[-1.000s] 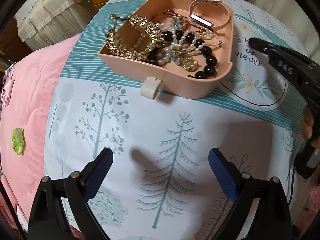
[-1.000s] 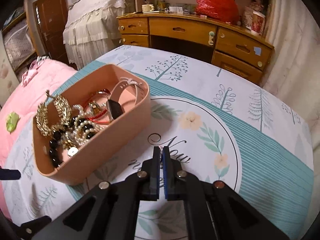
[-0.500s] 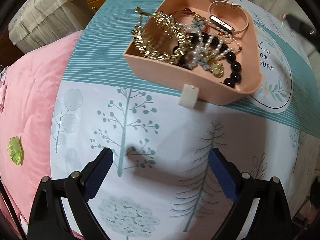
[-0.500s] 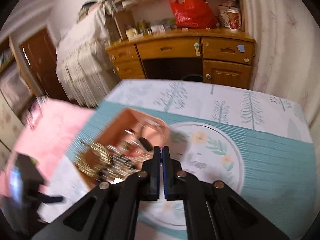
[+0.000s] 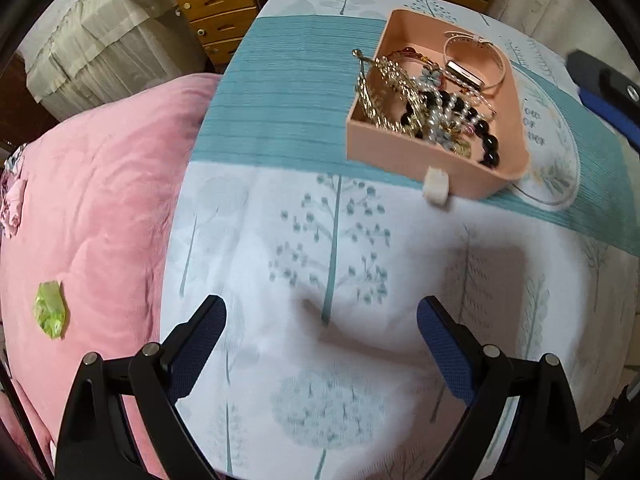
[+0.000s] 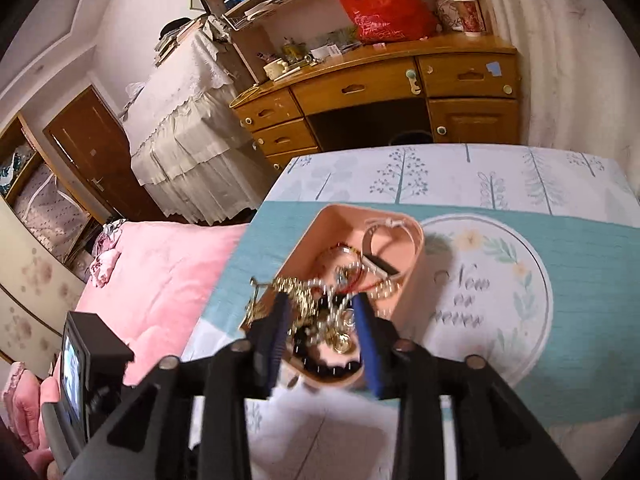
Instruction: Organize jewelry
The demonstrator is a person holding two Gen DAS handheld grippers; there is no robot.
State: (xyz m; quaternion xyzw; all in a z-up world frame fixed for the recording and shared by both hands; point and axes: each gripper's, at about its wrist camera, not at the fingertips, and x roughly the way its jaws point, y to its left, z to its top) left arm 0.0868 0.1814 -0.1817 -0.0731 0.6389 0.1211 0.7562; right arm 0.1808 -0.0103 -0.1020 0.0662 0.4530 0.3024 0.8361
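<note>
A pink tray [image 5: 404, 160] lies on the tree-print cloth, full of tangled jewelry: a gold chain piece [image 5: 384, 88], pearl strands [image 5: 444, 108], black beads [image 5: 490, 146] and a pale bracelet watch [image 5: 476, 68]. A small white clip [image 5: 436, 190] sits at its near wall. My left gripper [image 5: 322, 328] is open and empty, low over the cloth, well short of the tray. My right gripper [image 6: 320, 316] is open above the tray [image 6: 412, 280], its fingers either side of the jewelry pile [image 6: 324, 300]; it also shows at the right edge of the left wrist view [image 5: 604, 92].
A pink quilt [image 5: 92, 216] with a green scrap [image 5: 50, 314] lies left of the cloth. A wooden desk with drawers [image 6: 380, 96] and a white covered stand [image 6: 180, 128] are beyond the bed. The cloth's round printed motif [image 6: 492, 280] lies right of the tray.
My right gripper has opened and moved left over the tray, rising. My left gripper has drawn back and left, so the tray sits farther right in its view.
</note>
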